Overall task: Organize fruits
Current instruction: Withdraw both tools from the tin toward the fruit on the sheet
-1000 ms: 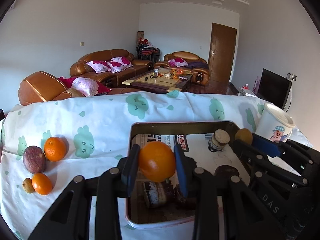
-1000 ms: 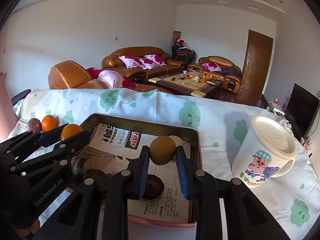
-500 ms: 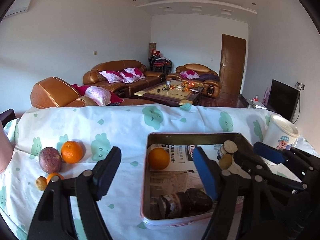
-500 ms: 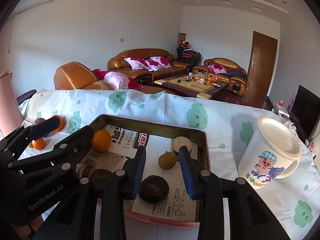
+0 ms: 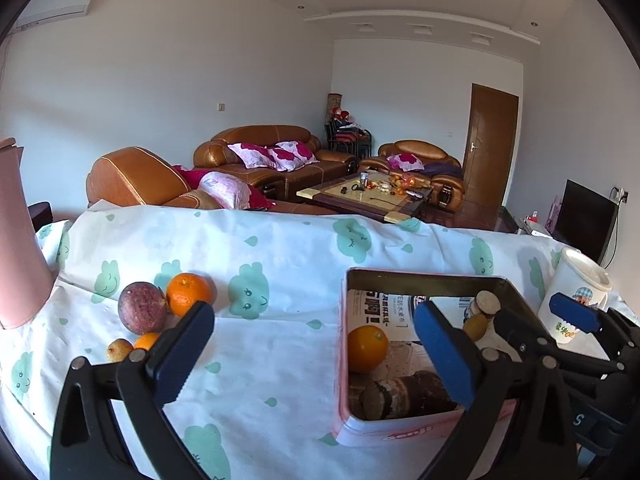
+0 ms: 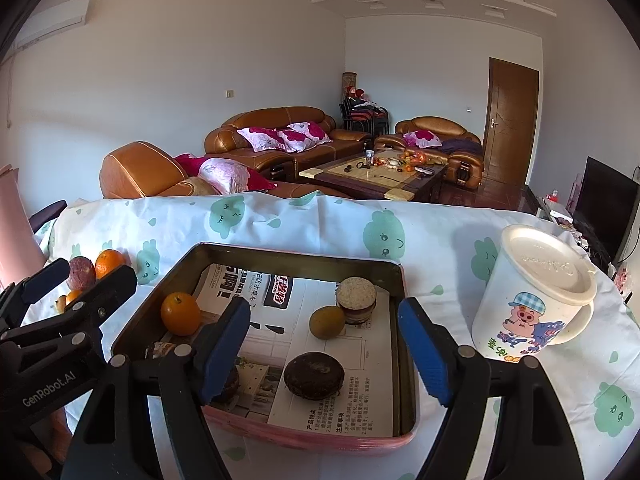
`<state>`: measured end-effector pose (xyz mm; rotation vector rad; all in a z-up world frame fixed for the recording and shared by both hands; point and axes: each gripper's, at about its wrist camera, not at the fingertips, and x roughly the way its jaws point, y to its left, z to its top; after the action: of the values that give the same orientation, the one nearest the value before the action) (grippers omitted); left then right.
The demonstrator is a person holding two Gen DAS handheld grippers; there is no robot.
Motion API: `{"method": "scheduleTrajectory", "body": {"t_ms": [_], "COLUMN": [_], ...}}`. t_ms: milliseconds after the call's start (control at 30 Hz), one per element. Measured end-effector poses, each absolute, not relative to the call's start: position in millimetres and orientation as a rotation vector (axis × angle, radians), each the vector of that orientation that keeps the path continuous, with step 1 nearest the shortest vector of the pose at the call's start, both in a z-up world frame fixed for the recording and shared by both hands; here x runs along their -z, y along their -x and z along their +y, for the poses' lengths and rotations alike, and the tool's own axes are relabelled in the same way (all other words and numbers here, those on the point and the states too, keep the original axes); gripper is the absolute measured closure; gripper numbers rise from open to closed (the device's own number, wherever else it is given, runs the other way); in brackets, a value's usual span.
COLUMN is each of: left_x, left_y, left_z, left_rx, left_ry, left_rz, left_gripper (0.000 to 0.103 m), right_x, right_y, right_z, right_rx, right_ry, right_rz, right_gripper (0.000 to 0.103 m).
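A pink tin tray (image 6: 404, 308) lined with newspaper holds an orange (image 6: 180, 313), a yellow-brown fruit (image 6: 327, 322) and dark round cakes (image 6: 314, 375). The tray (image 5: 384, 432) and orange (image 5: 367, 348) also show in the left wrist view. On the cloth to the left lie a purple passion fruit (image 5: 142, 307), an orange (image 5: 188, 294), a smaller orange (image 5: 146, 341) and a small yellowish fruit (image 5: 119, 349). My left gripper (image 5: 316, 356) is open and empty, above the tray's left side. My right gripper (image 6: 324, 356) is open and empty, above the tray's near part.
A white lidded mug with a pig cartoon (image 6: 532, 296) stands right of the tray. A pink object (image 5: 18, 248) stands at the far left edge. The table is covered by a white cloth with green prints (image 5: 256, 248). Sofas and a coffee table lie beyond.
Both grippers opened and drew back and up. The left let go of the orange and the right let go of the yellow-brown fruit; both now lie in the tray.
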<state>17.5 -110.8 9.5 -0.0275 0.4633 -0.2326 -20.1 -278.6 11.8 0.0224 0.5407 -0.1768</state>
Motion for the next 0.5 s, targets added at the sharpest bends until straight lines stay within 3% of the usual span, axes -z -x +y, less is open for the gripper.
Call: {"method": "scheduleTrajectory", "body": {"t_ms": [500], "left_x": [-9.3], "left_y": [-9.3], "left_z": [-79.7], "left_rx": [0.188], "left_ry": [0.013], "left_rz": [0.461], "left_gripper": [0.000], "right_x": [-9.2], "right_y": [27.8], "right_z": [-269.2], "right_rx": [0.256], "right_ry": [0.013], "right_rz": [0.507], "right_gripper": [0.025]}}
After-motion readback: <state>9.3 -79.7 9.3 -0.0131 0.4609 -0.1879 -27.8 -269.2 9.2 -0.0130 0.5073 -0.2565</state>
